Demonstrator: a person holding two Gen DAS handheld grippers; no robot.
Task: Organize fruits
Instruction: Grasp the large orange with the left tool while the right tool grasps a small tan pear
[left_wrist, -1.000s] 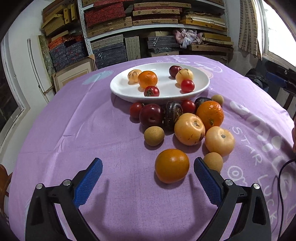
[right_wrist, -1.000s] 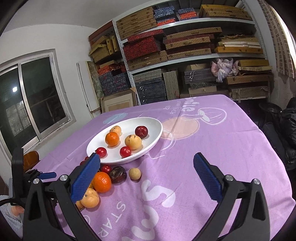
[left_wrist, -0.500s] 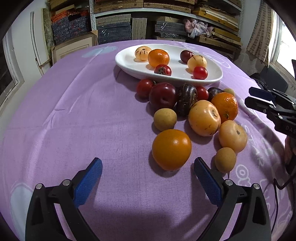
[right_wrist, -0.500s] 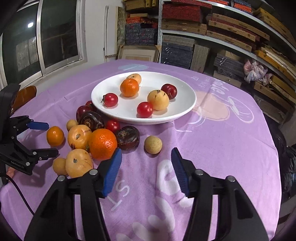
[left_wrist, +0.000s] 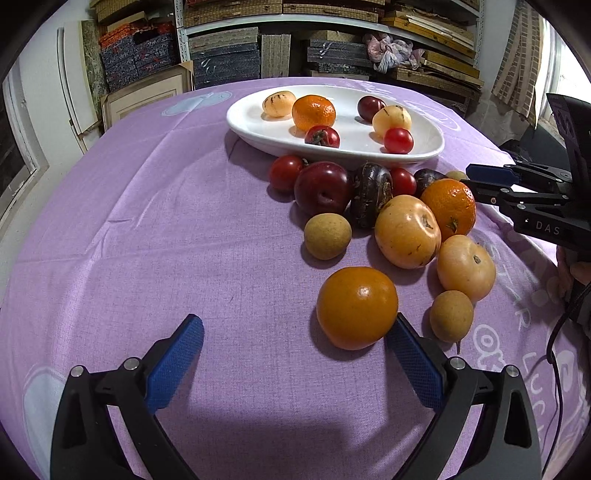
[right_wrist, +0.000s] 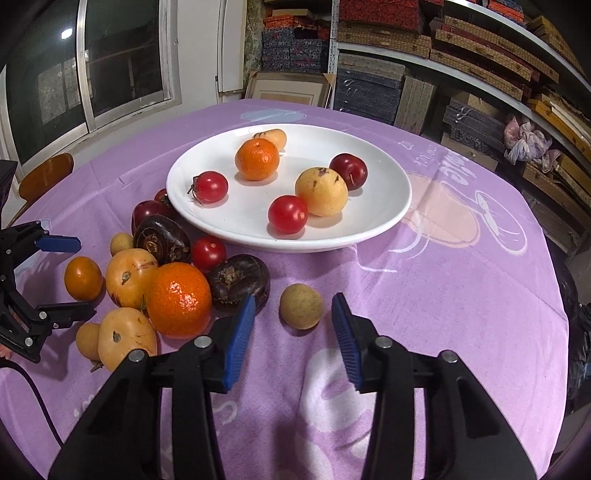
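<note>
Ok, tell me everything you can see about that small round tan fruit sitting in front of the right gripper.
The small tan fruit is round, with a dull, faintly speckled, yellowish-brown skin, like a longan. It rests on the purple tablecloth, apart from the pile, with a small gap to the dark wrinkled fruit on its left and the white plate behind it. The right gripper is open, its blue pads on either side just short of it, not touching.

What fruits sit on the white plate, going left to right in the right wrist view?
Red tomato with stem → orange mandarin → red cherry tomato → yellow speckled fruit → dark red plum.
</note>
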